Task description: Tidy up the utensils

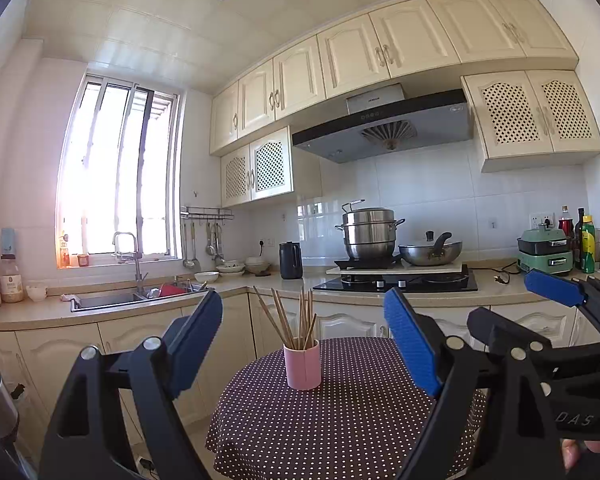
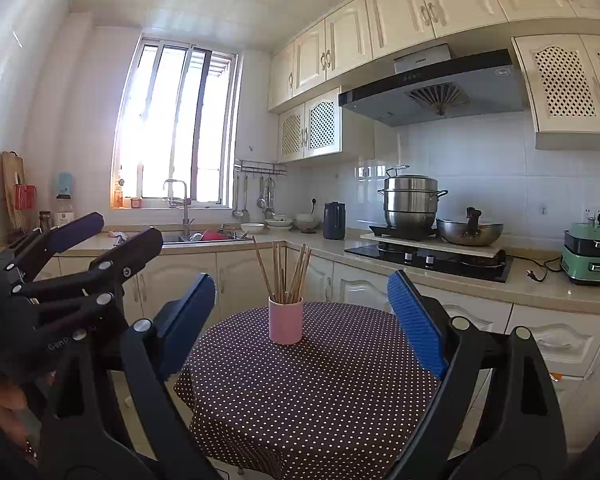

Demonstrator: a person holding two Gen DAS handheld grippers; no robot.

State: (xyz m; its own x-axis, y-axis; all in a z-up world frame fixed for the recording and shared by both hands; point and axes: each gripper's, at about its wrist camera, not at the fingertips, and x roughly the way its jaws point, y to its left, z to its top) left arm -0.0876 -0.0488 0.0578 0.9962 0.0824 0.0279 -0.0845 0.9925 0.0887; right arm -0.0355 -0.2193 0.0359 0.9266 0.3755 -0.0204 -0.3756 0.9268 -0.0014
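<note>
Little writing can be read: the side of the right hand-held gripper [image 1: 556, 300], seen from the left wrist view, carries pale letters that look like "DAS", and the side of the left hand-held gripper [image 2: 112, 228], seen from the right wrist view, shows a word beginning "Gen"; the badge on the range hood [image 1: 384, 128] and the labels on the bottles [image 1: 588, 240] at the far right of the kitchen counter are too small to make out. A pink cup [image 1: 302, 364] stands upright on the worktop [image 1: 340, 432], which is round and covered by a dark cloth with white dots; the cup sits toward the far edge of it. A bundle of wooden chopsticks [image 1: 296, 320] stands in the cup, long axes near vertical, upper ends pointing to the ceiling and fanning out, a few leaning left. In its own view the left hand-held gripper [image 1: 304, 328] has its blue pads well apart with nothing between them, and the cup appears in the gap beyond. The right hand-held gripper [image 2: 302, 312] likewise holds its jaws wide and empty, level with the cup and short of it
</note>
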